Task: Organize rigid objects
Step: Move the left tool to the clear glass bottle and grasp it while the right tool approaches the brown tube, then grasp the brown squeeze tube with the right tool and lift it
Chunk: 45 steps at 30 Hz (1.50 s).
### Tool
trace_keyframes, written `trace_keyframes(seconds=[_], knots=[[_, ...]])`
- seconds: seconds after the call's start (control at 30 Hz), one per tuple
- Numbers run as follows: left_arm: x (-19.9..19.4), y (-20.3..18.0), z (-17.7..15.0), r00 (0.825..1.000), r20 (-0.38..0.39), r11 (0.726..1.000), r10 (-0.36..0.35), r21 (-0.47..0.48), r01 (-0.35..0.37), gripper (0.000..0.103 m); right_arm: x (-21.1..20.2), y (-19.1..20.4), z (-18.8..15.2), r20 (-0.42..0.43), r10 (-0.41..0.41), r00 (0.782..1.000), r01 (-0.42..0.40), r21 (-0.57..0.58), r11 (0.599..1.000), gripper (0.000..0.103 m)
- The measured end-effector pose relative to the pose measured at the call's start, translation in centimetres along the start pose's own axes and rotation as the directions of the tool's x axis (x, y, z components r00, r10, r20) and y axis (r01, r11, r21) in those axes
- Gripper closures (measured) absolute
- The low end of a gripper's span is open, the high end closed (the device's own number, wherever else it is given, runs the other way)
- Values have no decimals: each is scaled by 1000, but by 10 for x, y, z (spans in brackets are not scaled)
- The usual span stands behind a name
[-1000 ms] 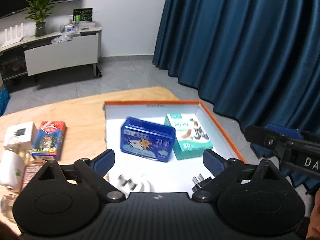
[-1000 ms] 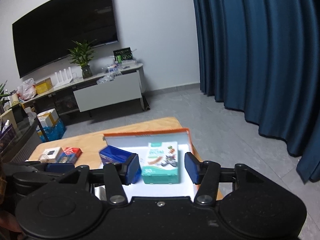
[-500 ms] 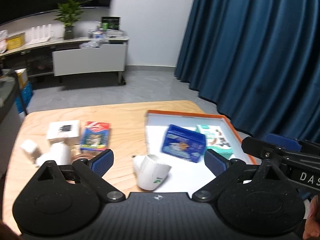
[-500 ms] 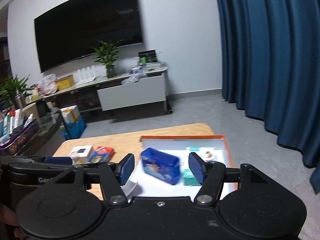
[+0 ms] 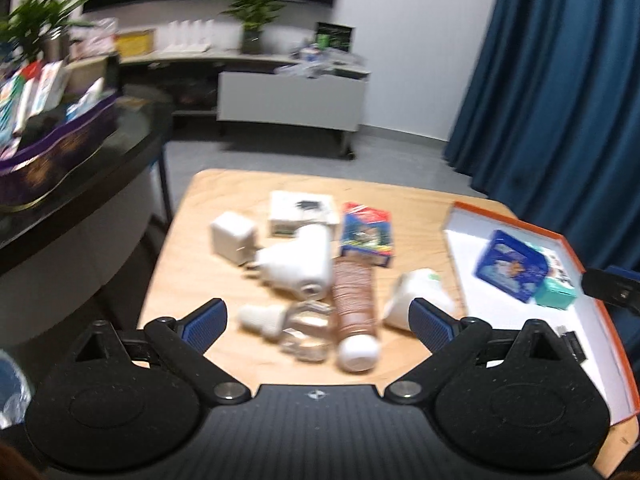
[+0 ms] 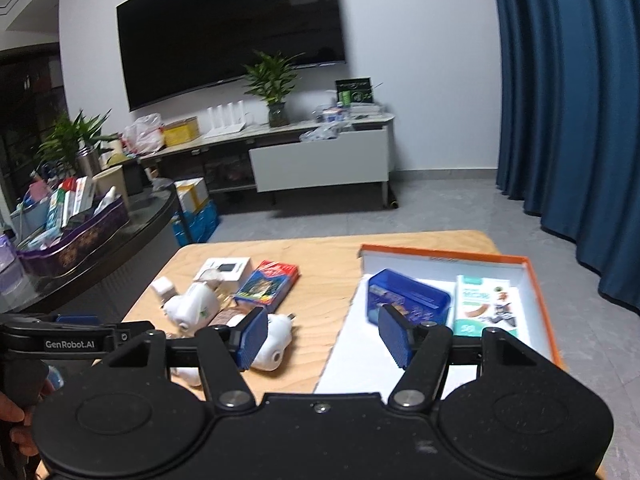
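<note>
Both grippers are empty with jaws apart: the left gripper (image 5: 316, 320) hangs over the brown tube (image 5: 355, 308) and clear bottle (image 5: 304, 330) on the wooden table (image 6: 320, 280), the right gripper (image 6: 322, 334) near the blue tin (image 6: 408, 300) in the orange-rimmed tray (image 6: 536, 280), beside the teal box (image 6: 486, 304).

Behind my table there's a big dark TV (image 6: 236, 36) on the wall, a potted plant (image 6: 274, 84) on the low white media console (image 6: 320, 160), and blue curtains (image 6: 568, 120) along the right side.
</note>
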<state>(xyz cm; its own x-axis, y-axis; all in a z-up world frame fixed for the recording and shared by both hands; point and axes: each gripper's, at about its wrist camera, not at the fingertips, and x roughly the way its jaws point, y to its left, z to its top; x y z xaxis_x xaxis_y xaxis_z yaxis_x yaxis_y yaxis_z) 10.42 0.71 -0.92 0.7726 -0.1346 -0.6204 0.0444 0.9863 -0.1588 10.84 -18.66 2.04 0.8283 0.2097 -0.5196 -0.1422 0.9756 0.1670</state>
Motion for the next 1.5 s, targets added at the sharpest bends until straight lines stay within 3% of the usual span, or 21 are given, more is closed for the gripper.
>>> trace_keyframes(seconds=[0.27, 0.47, 1.0, 1.17, 1.23, 1.43, 1.5], knots=[[11, 19, -1, 1000, -12, 999, 29, -32, -30, 3, 10, 19, -5, -26, 34, 999, -35, -47, 998, 29], [29, 16, -17, 999, -44, 999, 25, 23, -24, 4, 18, 21, -9, -51, 36, 998, -39, -53, 998, 29], [72, 26, -21, 998, -57, 997, 40, 74, -36, 7, 39, 23, -18, -102, 28, 994, -34, -63, 997, 29], [74, 20, -21, 999, -37, 991, 29, 133, -24, 15, 63, 40, -16, -108, 34, 994, -46, -109, 993, 29], [75, 19, -21, 999, -27, 988, 24, 150, -20, 22, 79, 49, -14, -118, 30, 993, -46, -134, 990, 29], [75, 19, -22, 1000, -18, 986, 1, 165, 2, 23, 125, 90, -16, -129, 1, 992, -34, -254, 967, 28], [75, 20, -23, 1000, -16, 986, -6, 164, 9, 23, 141, 102, -21, -125, -43, 991, 1, -316, 949, 28]])
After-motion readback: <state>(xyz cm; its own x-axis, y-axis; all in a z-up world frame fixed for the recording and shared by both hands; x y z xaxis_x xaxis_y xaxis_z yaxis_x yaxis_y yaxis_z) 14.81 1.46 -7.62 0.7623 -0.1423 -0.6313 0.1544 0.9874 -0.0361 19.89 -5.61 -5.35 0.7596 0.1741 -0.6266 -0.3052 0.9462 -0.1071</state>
